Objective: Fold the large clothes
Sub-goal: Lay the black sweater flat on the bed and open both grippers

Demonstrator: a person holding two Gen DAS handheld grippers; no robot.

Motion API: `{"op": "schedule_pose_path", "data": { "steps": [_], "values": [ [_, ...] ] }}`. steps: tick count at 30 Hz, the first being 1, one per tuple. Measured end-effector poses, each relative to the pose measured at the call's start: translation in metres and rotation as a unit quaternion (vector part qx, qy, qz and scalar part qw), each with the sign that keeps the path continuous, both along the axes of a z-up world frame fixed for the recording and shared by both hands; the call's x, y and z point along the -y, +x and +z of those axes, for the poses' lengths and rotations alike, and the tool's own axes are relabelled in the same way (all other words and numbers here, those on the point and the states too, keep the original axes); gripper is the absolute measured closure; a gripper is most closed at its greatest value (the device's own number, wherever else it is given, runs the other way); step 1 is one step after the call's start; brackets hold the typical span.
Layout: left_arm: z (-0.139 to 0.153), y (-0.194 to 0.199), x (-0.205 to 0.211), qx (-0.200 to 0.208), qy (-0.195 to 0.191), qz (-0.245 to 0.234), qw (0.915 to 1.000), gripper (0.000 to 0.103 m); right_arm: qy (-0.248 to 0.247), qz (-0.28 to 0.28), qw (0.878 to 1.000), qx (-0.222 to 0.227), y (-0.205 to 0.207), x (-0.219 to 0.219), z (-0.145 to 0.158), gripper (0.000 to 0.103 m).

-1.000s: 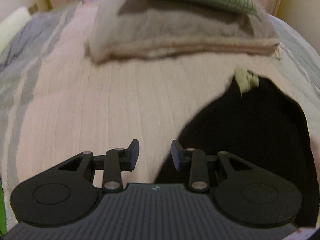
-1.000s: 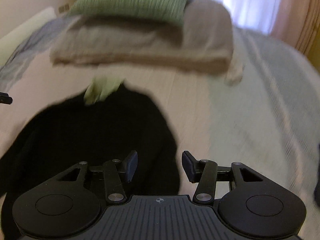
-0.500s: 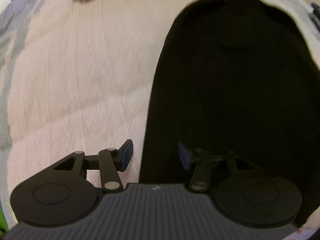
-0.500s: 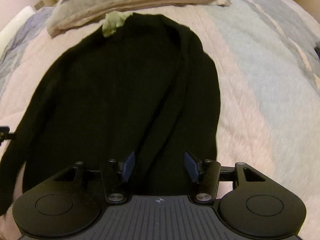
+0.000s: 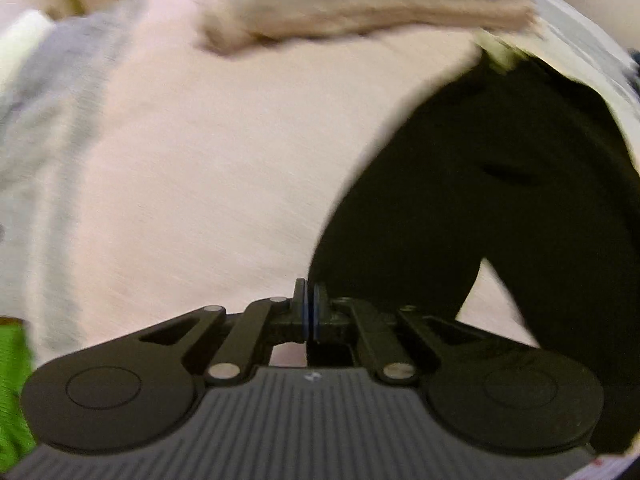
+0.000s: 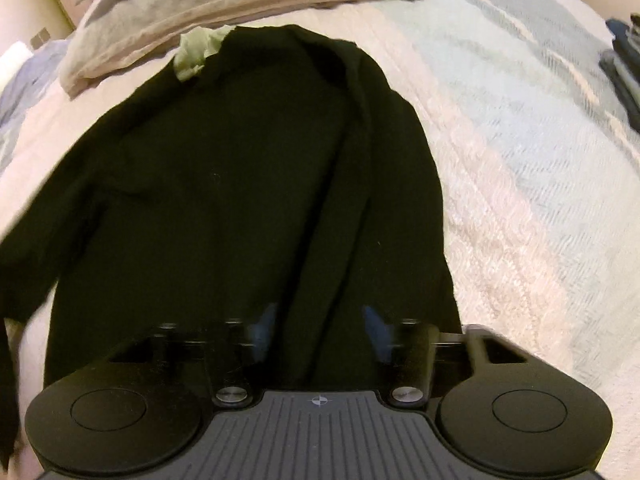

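On the bed (image 6: pixel 520 168), the black garment (image 6: pixel 240 184) lay spread flat, collar toward the folded blankets (image 6: pixel 224 4). Left tongs (image 5: pixel 310 312) were fully closed at the garment's left edge; whether any cloth sat between the pads, I couldn't tell. Right tongs (image 6: pixel 320 328) were closing over the hem, fabric between the blurred blue pads (image 6: pixel 374 324), not yet pinched. Risks: left may have shut on nothing, so a lift would drag one side only and skew the fold; right could catch a single layer. Half a second before, both tongs stood wider open.
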State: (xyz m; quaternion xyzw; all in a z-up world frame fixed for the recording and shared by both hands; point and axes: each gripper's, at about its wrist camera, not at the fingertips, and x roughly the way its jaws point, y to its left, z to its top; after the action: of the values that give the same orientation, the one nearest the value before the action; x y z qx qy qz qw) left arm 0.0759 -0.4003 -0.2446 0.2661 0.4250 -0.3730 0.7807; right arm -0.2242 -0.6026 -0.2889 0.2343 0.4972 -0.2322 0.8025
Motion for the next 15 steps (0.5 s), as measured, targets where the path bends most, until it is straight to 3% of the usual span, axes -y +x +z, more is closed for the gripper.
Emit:
{"op": "schedule_pose_path", "data": {
  "steps": [2, 4, 7, 10, 15],
  "values": [
    [0.005, 0.024, 0.001, 0.022, 0.010, 0.027, 0.9994, 0.102, 0.007, 0.007, 1.000, 0.002, -0.001, 0.005, 0.002, 0.103],
    [0.011, 0.030, 0.010, 0.050, 0.027, 0.044, 0.9974, 0.103, -0.004, 0.008, 1.000, 0.007, -0.007, 0.013, 0.015, 0.103],
    [0.034, 0.012, 0.026, 0.083, 0.015, 0.059, 0.9947, 0.097, -0.031, 0.011, 0.999, 0.015, -0.025, 0.041, 0.044, 0.103],
    [0.044, -0.020, 0.050, 0.082, -0.003, 0.067, 0.9943, 0.095, -0.073, 0.019, 0.997, 0.010, -0.052, 0.083, 0.072, 0.103],
    [0.053, -0.098, 0.101, 0.069, -0.017, 0.066, 0.9953, 0.092, -0.137, 0.019, 0.990, 0.000, -0.093, 0.205, 0.110, 0.103]
  ]
}}
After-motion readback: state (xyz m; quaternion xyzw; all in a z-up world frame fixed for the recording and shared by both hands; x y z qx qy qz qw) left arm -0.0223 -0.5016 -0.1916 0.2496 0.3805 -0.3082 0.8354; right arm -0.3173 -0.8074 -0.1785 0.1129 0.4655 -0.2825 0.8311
